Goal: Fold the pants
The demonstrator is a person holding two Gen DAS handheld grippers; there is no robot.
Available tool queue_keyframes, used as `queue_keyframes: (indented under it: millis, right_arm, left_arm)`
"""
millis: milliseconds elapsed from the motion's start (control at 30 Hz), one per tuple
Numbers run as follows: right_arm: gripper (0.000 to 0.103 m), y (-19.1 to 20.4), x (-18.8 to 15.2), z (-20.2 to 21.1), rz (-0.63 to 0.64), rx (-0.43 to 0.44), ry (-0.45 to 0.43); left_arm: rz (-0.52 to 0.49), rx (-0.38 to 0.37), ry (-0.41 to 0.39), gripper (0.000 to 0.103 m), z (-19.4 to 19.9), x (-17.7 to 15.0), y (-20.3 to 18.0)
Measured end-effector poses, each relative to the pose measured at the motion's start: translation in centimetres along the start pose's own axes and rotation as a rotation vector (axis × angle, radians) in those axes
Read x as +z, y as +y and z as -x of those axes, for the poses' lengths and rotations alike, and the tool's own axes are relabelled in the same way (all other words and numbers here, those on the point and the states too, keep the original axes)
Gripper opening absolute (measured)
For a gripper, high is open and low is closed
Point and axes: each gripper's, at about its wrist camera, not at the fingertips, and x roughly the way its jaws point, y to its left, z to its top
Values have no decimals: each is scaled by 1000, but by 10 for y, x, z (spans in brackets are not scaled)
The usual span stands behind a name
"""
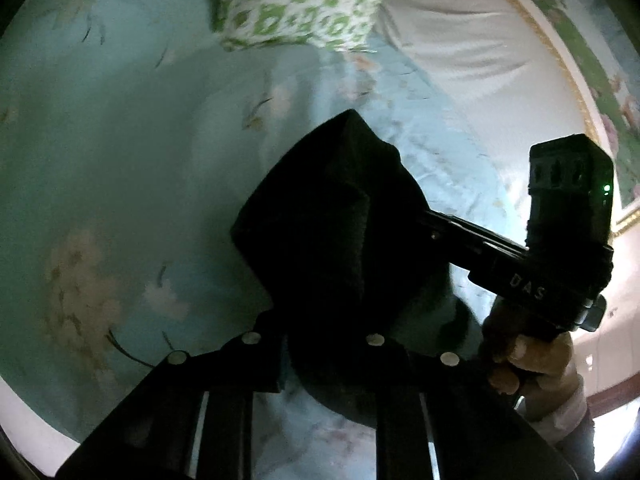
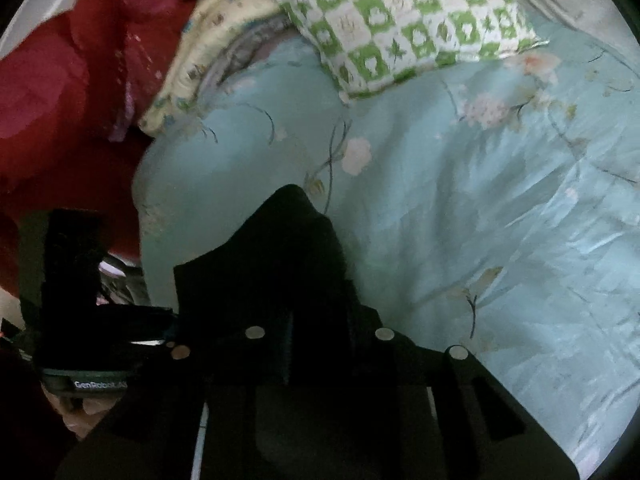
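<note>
Over a pale blue floral quilt [image 2: 460,220], black pants [image 1: 332,216] bunched, both hand-held grippers clamped on them

left wrist: steep down, close | right wrist: same | shared: bedspread [image 1: 120,160], pillow [image 2: 400,20]

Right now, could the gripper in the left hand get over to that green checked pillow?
Probably not straight away. The left gripper looks closed on the dark pants, so it is busy. Nothing lies on the blue quilt between it and the green checked pillow.

Dark pants [image 2: 280,264] bunch over the light blue floral bedspread [image 2: 460,220].
</note>
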Motion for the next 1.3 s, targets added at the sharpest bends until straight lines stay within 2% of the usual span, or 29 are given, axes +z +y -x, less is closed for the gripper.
queue_keyframes:
  millis: [167,300,500,667,1000,1167,1300]
  right_arm:
    - [20,5,-9,45,-33,9,-113]
    - [20,7,-20,80,-67,0,-197]
    - [20,7,-52,134,-114,-15,-332]
    - [19,-1,-92,179,-179,-25,-451]
    - [19,-26,-164,239,-309,-52,-574]
    - [19,-37,-198,258,-360,-66,-624]
    - [19,-48,-219,260,-409,-74,-631]
  left_arm:
    - [-59,-52,-23,15,20,-2,-30]
    - [-145,-74,-40,15,33,-6,-67]
    - [-255,-146,-36,15,46,-22,-118]
    - [-363,-196,-9,15,49,-44,-167]
    - [-540,-250,72,18,28,-100,-249]
    - [-627,-238,98,18,13,-126,-274]
    - [-674,-210,116,18,-4,-144,-283]
